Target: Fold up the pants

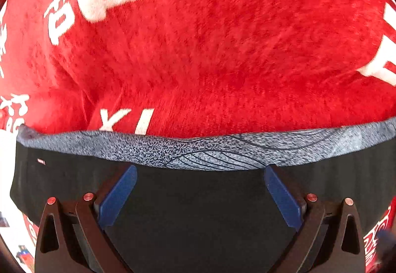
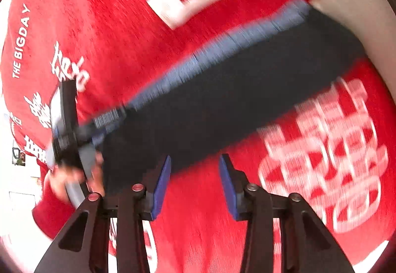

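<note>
Pants (image 1: 198, 211), dark with grey waistband (image 1: 198, 151), are lying flat on a red blanket (image 1: 222, 50). Left gripper (image 1: 200, 171), fingers apart, is straddling the waistband at 6 o'clock, likely for grasping; right gripper (image 2: 195, 161), fingers apart, is hovering empty.

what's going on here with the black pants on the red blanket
A person with a two-finger gripper in each hand is working on black pants with a speckled grey waistband, spread on a red blanket printed with white characters. The left gripper is open, its jaws wide over the pants just below the waistband. The right gripper is also open, at the pants' edge, holding nothing. That view is motion-blurred.
</note>
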The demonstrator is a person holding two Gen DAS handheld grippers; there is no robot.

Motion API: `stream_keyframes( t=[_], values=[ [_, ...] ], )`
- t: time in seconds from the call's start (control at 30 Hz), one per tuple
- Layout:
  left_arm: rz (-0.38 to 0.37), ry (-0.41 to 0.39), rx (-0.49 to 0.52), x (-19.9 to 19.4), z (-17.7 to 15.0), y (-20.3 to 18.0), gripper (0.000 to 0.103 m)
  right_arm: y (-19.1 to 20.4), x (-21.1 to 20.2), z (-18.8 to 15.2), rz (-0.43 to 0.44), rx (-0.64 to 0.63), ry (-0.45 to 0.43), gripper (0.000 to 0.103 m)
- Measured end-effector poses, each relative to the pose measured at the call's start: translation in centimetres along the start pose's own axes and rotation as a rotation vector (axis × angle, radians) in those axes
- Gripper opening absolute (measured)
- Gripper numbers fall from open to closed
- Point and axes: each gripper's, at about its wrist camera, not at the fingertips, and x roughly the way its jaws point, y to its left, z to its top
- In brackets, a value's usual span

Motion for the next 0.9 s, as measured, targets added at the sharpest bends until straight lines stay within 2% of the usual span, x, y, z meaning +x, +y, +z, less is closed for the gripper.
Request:
stream_keyframes(
  t=[0.13, 0.2, 0.27, 0.33, 0.4, 0.47, 0.57, 0.63, 0.67, 0.8, 0.9],
  values=[
    [-0.013, 0.036, -0.041, 2.0, -0.1, 0.9, 0.103, 2.8, 5.0, 4.5, -0.014, -0.107, 0.001, 0.040],
    [-0.038, 0.015, -0.065, 2.4, -0.2, 1.5, 0.103, 2.8, 7.0, 5.5, -0.034, -0.102, 0.021, 0.040],
    [-0.029, -0.008, -0.035, 2.4, -0.4, 1.4, 0.103, 1.6, 8.8, 6.6, -0.095, -0.077, 0.033, 0.040],
    [-0.039, -0.033, -0.022, 2.4, -0.8, 1.4, 0.103, -0.1, 8.7, 7.5, -0.156, -0.044, -0.017, 0.036],
    [-0.050, -0.044, -0.021, 2.2, -1.2, 1.2, 0.103, -2.1, 7.7, 8.2, -0.199, 0.018, -0.063, 0.036],
    [-0.052, -0.052, -0.018, 2.4, -1.4, 1.5, 0.103, -4.0, 6.2, 8.5, -0.146, 0.115, -0.071, 0.038],
    [-0.054, -0.055, -0.019, 3.2, -1.8, 2.4, 0.103, -5.5, 3.8, 7.2, -0.066, 0.179, -0.062, 0.042],
    [-0.057, -0.069, -0.020, 3.2, -2.2, 2.7, 0.103, -6.2, 2.0, 5.2, -0.012, 0.205, -0.056, 0.053],
    [-0.059, -0.082, -0.021, 2.8, -2.4, 2.5, 0.103, -6.5, 1.2, 4.1, 0.004, 0.221, -0.056, 0.055],
    [-0.057, -0.135, -0.022, 2.3, -3.7, 2.5, 0.103, -8.3, -0.9, 0.1, 0.064, 0.299, -0.040, 0.057],
    [-0.051, -0.131, -0.023, 2.3, -4.1, 2.6, 0.103, -10.0, -2.0, -2.9, 0.073, 0.352, -0.035, 0.058]
  ],
)
